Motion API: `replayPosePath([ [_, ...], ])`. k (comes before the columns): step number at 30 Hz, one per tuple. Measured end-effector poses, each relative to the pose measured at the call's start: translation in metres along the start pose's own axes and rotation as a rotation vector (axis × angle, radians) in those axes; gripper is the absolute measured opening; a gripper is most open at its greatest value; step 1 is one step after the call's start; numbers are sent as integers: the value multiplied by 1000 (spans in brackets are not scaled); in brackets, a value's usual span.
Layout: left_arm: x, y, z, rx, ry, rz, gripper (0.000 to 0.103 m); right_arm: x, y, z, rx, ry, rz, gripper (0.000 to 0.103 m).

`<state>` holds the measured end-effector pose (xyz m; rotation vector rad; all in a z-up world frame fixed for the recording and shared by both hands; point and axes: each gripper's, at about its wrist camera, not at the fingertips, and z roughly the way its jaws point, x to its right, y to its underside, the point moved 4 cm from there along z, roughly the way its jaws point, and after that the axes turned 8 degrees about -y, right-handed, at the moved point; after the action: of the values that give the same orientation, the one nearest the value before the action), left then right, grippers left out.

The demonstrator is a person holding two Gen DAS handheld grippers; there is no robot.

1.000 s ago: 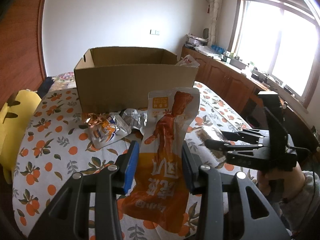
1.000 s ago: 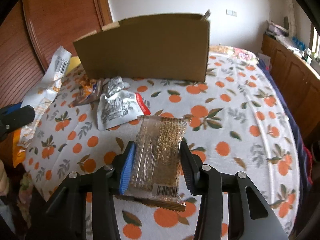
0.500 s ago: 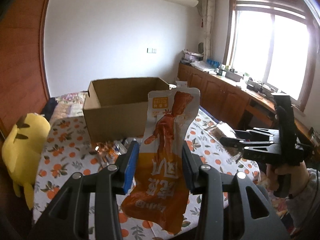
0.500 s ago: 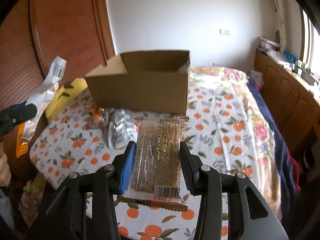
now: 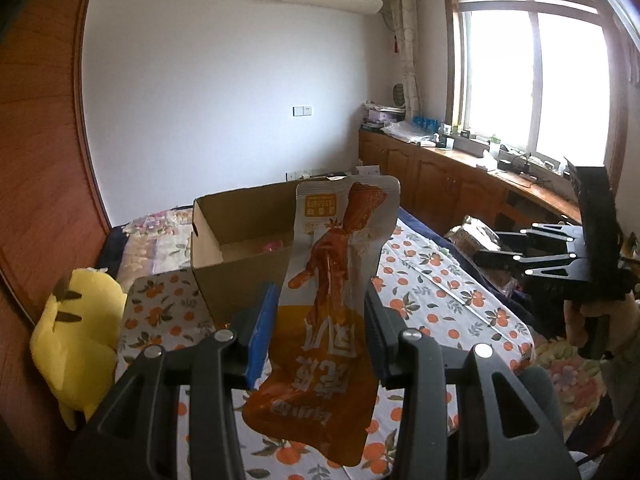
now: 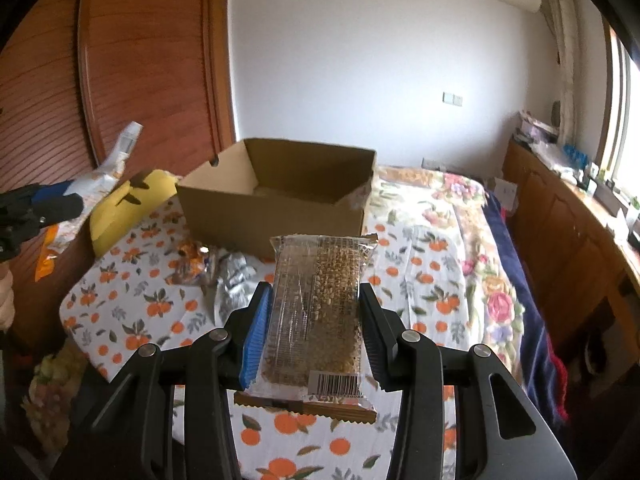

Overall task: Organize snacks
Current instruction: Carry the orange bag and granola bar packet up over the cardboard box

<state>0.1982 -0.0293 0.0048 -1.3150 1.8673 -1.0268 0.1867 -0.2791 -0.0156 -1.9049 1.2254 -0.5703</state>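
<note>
My left gripper (image 5: 318, 328) is shut on an orange and white snack pouch (image 5: 332, 300), held upright high above the table. My right gripper (image 6: 314, 328) is shut on a clear-wrapped grain bar (image 6: 320, 304), also held high. An open cardboard box (image 6: 280, 196) stands at the far side of the orange-print tablecloth (image 6: 404, 280); it also shows in the left wrist view (image 5: 240, 248). Loose snack packets (image 6: 212, 268) lie on the cloth in front of the box. The right gripper shows at the right of the left wrist view (image 5: 496, 248).
A yellow plush toy (image 5: 76, 332) sits at the table's left edge. A wooden wardrobe (image 6: 120, 80) stands on the left. Wooden cabinets (image 5: 460, 188) with clutter run under the window on the right. A floral blanket (image 6: 480, 220) lies beyond the cloth.
Both grippers have risen well above the table with their packets still held. The box now looks smaller and its inside is visible.
</note>
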Motion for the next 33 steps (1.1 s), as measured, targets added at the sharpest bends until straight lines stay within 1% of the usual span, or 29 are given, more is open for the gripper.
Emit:
replayPosePath([
  [6, 2, -13, 23, -9, 6, 26, 41, -4, -24, 10, 13, -4, -50, 43],
  [8, 3, -19, 34, -14, -8, 45, 41, -2, -30, 15, 15, -5, -54, 43],
  [17, 8, -43, 63, -13, -20, 95, 41, 10, -41, 35, 1, -3, -63, 43],
  [23, 3, -45, 88, -37, -22, 86, 42, 17, -48, 57, -11, -16, -63, 43],
  [26, -2, -45, 108, -64, -15, 69, 42, 20, -51, 69, -15, -29, -59, 43],
  [30, -6, -45, 130, -82, -29, 74, 42, 22, -54, 87, -18, -54, -56, 43],
  [33, -13, -42, 148, -102, -35, 59, 42, 22, -55, 99, -26, -67, -60, 43],
])
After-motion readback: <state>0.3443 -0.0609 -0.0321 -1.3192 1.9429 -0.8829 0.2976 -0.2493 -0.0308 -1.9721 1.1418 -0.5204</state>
